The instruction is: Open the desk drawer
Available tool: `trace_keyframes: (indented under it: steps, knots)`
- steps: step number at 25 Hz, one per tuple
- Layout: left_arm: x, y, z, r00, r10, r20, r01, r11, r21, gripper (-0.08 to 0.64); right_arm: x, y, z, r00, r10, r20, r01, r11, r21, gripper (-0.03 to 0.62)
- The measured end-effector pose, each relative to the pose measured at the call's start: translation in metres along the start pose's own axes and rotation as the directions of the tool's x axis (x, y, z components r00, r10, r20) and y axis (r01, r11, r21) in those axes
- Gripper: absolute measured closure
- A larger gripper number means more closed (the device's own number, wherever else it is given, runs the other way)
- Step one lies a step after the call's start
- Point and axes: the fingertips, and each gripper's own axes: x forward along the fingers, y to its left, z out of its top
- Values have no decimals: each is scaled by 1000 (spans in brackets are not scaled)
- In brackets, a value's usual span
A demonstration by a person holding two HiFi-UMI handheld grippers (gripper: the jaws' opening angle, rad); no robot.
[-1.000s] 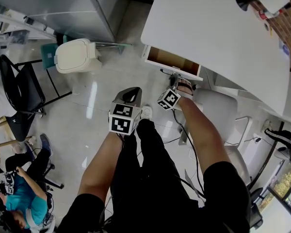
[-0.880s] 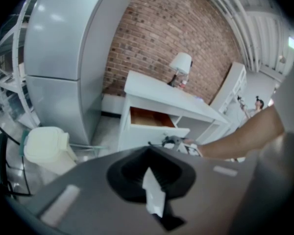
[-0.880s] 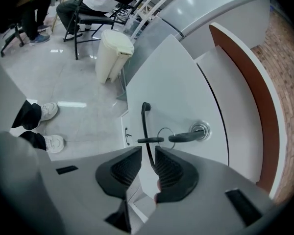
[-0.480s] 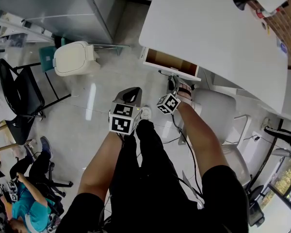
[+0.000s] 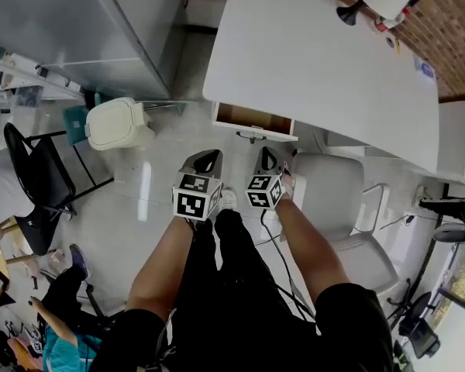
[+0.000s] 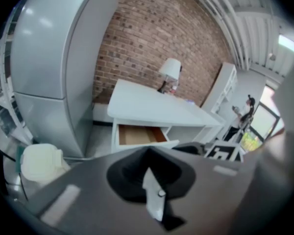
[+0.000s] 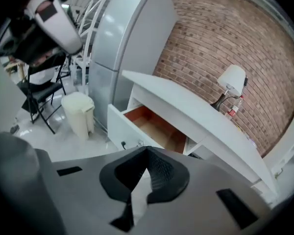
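Right gripper (image 5: 266,157) has left the open drawer (image 5: 248,116), jaws closing empty.

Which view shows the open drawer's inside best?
Right gripper view: the drawer is nearest, its wooden bottom plainly visible. Left gripper view shows it smaller, head-on. Head view shows just a strip under the desk edge.

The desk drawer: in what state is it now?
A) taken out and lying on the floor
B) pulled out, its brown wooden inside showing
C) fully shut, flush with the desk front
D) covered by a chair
B: the desk drawer sticks out from under the white desk, and its brown wooden inside is open to view.
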Motion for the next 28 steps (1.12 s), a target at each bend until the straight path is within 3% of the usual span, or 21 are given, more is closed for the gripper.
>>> trace_keyframes:
  steps: [6, 13, 19, 28]
  knots:
    - [-23, -27, 43, 999, -20, 44, 18, 998, 53, 561, -78, -20, 64, 991, -14, 131, -11, 982, 189, 594]
    - [-58, -59, 105, 992, -35, 123, 21, 993, 113, 561, -157, -68, 136, 954, -103, 281, -9, 928, 372, 594]
    - [-85, -81, 164, 977, -58, 204, 19, 982, 187, 561, -211, -110, 194, 899, -190, 394, 0, 900, 435, 594]
    - [-125, -105, 218, 950, -77, 302, -1, 968, 251, 561, -279, -140, 249, 825, -233, 514, -41, 884, 466, 594]
